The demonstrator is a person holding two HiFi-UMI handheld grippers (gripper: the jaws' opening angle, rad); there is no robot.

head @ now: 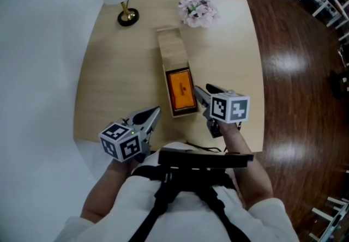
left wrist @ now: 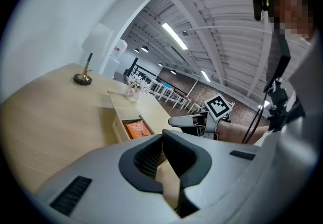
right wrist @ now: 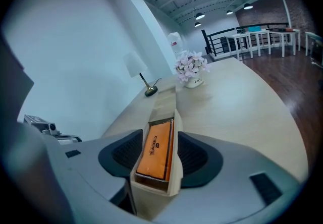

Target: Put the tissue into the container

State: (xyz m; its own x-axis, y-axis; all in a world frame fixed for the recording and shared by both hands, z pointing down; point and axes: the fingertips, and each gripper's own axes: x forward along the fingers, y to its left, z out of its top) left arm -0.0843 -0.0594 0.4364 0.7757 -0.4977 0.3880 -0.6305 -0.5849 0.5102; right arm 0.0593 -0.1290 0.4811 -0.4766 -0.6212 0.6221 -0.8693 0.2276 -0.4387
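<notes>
A long wooden container lies down the middle of the table, its sliding lid pushed back from the near half. An orange tissue pack lies flat inside that open half. My right gripper hovers at the container's near right corner, jaws partly apart and holding nothing. In the right gripper view the pack and the container show in the gap between the jaws. My left gripper sits shut and empty near the table's front edge, left of the container.
A lamp base stands at the table's far left and a small pot of pink flowers at the far middle. Dark wooden floor lies to the right, a white wall to the left. My torso is against the front edge.
</notes>
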